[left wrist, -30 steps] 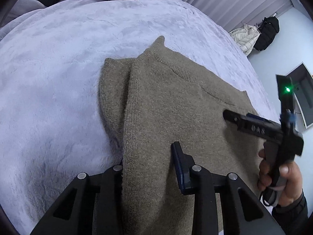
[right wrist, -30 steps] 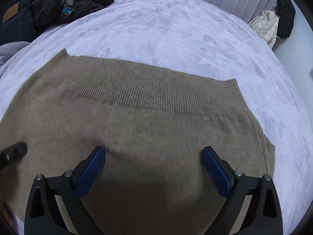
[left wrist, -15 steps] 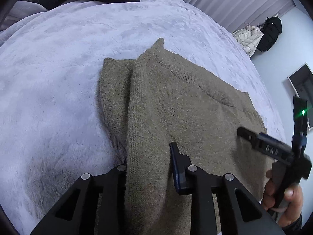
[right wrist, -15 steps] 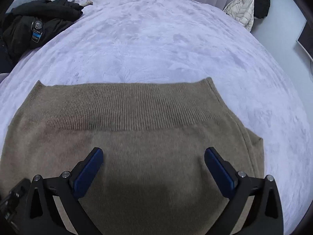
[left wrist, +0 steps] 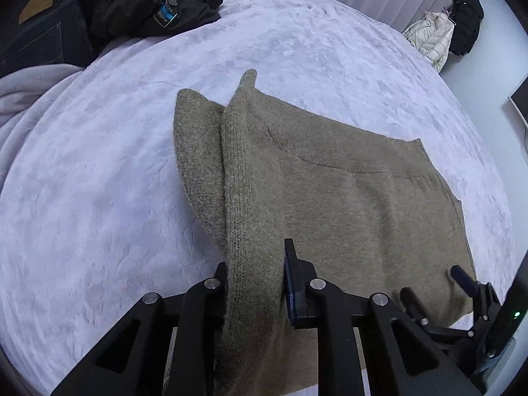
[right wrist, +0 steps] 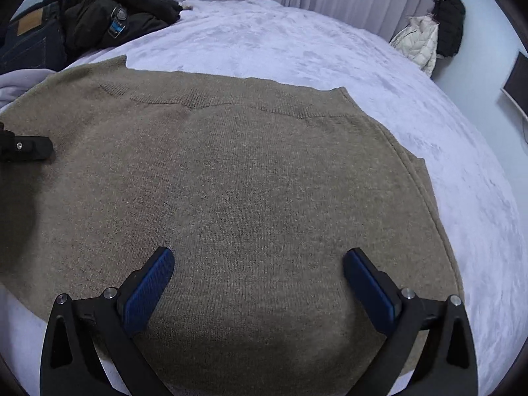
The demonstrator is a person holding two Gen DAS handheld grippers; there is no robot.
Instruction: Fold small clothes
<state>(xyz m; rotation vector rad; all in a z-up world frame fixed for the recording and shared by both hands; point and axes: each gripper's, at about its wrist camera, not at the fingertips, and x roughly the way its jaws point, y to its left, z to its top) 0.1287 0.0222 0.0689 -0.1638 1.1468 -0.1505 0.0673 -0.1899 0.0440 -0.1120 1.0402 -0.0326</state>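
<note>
A brown knit sweater [left wrist: 346,204] lies flat on the lilac bed, with one folded edge raised along its left side. My left gripper [left wrist: 255,264] is shut on that folded edge of the sweater near the camera. My right gripper [right wrist: 257,264] is open and empty, its blue pads [right wrist: 150,283] wide apart just above the sweater [right wrist: 247,181]. The right gripper also shows at the lower right of the left wrist view [left wrist: 468,290]. A left fingertip [right wrist: 29,147] shows at the left edge of the right wrist view.
The lilac plush bed cover [left wrist: 99,181] spreads all around the sweater. Dark jeans and a black jacket [left wrist: 115,10] are piled at the far left of the bed. A white puffer jacket [left wrist: 429,39] and black garment hang by the curtains. A screen [right wrist: 518,82] stands at right.
The right gripper has drawn back toward the near right edge of the sweater and stays open. The left gripper holds the same folded edge and has lifted back a little.
</note>
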